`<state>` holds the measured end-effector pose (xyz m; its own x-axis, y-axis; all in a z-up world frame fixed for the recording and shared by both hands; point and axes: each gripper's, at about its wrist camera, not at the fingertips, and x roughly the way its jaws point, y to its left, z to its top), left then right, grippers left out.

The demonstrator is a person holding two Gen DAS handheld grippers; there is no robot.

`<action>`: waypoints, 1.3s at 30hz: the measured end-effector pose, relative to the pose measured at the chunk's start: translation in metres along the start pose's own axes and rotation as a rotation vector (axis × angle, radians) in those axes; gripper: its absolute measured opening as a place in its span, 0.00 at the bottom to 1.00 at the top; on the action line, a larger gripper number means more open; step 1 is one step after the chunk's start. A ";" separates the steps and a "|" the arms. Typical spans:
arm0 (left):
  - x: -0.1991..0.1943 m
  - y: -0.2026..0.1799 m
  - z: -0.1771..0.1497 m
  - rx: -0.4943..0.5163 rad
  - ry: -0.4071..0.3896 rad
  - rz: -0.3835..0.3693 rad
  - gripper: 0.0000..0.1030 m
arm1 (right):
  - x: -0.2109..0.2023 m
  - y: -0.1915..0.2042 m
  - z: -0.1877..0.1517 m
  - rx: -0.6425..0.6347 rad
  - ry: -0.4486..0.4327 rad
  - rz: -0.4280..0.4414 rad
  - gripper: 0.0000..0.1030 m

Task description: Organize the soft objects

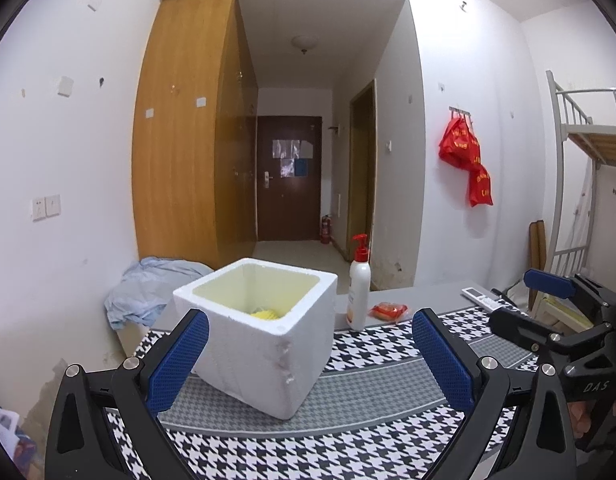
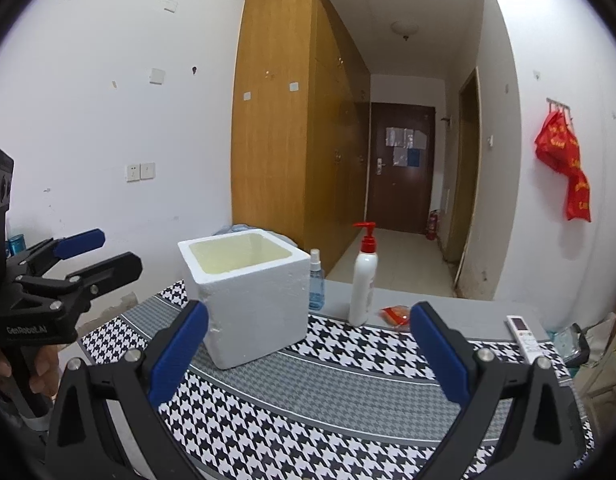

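**Light foam box, empty claws: where the sort could slip**

Both claws stood released and held nothing. The left gripper [image 1: 310, 350] hung with its jaws spread wide in front of the white foam box [image 1: 259, 332], its left pad close beside the box's near-left wall. The right gripper [image 2: 308, 350] was likewise spread, to the right of the box and clear of it.

Inside the box, low against its far side, a yellow soft object [image 1: 264, 314] showed in the left wrist view; the right wrist view did not show it. Right of the box, past the pump bottle [image 2: 363, 280], a small red packet [image 2: 396, 315] lay on the table [image 2: 460, 312], just beyond the edge of the houndstooth mat [image 2: 348, 364]. Whether it was soft could not be told.

The box looked light and unanchored, so a spread finger brushing its wall would probably skid or tip it. A reach for the packet passed close to the tall pump bottle and the spray bottle [image 2: 316, 282] beside the box; either looked easy to topple. A thin, flat packet might also slide away under closing pads.
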<state>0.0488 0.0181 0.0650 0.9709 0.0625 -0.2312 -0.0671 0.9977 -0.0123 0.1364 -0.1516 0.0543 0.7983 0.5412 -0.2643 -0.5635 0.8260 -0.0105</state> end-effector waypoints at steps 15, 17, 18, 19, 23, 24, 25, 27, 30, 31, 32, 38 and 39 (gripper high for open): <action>-0.026 -0.003 -0.023 -0.033 -0.031 0.052 0.99 | -0.022 0.010 -0.019 -0.002 -0.011 -0.002 0.99; -0.026 -0.003 -0.023 -0.035 -0.027 0.059 0.99 | -0.021 0.011 -0.020 0.004 -0.010 -0.001 0.99; -0.027 -0.003 -0.024 -0.037 -0.027 0.062 0.99 | -0.021 0.011 -0.021 0.002 -0.011 -0.003 0.99; -0.028 -0.004 -0.025 -0.039 -0.030 0.061 0.99 | -0.021 0.012 -0.021 0.001 -0.013 -0.005 0.99; -0.030 -0.006 -0.029 -0.039 -0.041 0.069 0.99 | -0.022 0.015 -0.025 -0.009 -0.017 -0.016 0.99; -0.030 -0.006 -0.031 -0.039 -0.040 0.078 0.99 | -0.022 0.015 -0.026 -0.006 -0.015 -0.014 0.99; -0.029 -0.007 -0.032 -0.036 -0.037 0.082 0.99 | -0.022 0.014 -0.027 -0.002 -0.013 -0.014 0.99; -0.029 -0.007 -0.034 -0.034 -0.029 0.081 0.99 | -0.024 0.014 -0.028 0.000 -0.014 -0.016 0.99; -0.029 -0.008 -0.037 -0.038 -0.026 0.077 0.99 | -0.024 0.015 -0.031 0.001 -0.011 -0.009 0.99; -0.029 -0.008 -0.038 -0.036 -0.027 0.081 0.99 | -0.024 0.016 -0.031 -0.001 -0.010 -0.010 0.99; -0.029 -0.009 -0.039 -0.032 -0.029 0.088 0.99 | -0.024 0.017 -0.033 -0.005 -0.009 -0.010 0.99; -0.031 -0.008 -0.045 -0.040 -0.038 0.096 0.99 | -0.025 0.020 -0.039 -0.013 -0.014 -0.020 0.99; -0.032 -0.007 -0.046 -0.047 -0.044 0.104 0.99 | -0.026 0.020 -0.041 -0.011 -0.018 -0.018 0.99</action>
<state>0.0074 0.0075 0.0275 0.9672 0.1672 -0.1912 -0.1771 0.9835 -0.0360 0.0960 -0.1557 0.0219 0.8116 0.5295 -0.2468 -0.5516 0.8337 -0.0256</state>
